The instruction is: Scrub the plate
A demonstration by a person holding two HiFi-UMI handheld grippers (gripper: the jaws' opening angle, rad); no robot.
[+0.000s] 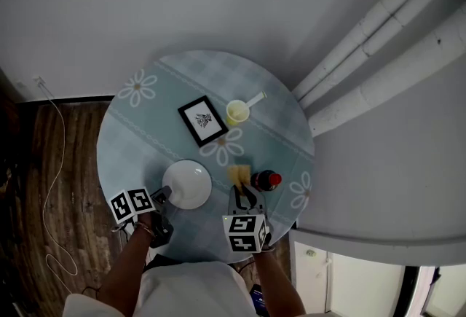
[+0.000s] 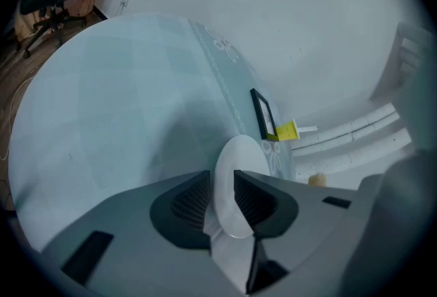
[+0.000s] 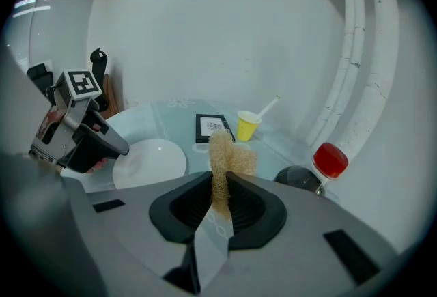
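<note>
Left gripper (image 2: pixel 222 186) clamped on plate (image 2: pixel 244 152) rim, right gripper (image 3: pixel 222 183) pinching scrubber (image 3: pixel 221 151)

Head view looks steeply down on round pale-blue table (image 1: pixel 135 151); both gripper views, low at near edge, face far, sharing white round plate (image 1: pixel 187 185)

White plate (image 1: pixel 187 185), pale blue table (image 1: pixel 135 151) with white flowers (image 1: pixel 137 87), yellow cup (image 1: pixel 237 113), tan scrubber (image 1: pixel 240 175), red bottle cap (image 1: pixel 269 179), black frame (image 1: pixel 203 121).

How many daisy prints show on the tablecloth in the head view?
3. Left daisy near the far-left edge; middle daisy between the frame and the plate; right daisy at the right edge by the bottle. Others may be hidden under things.
</note>
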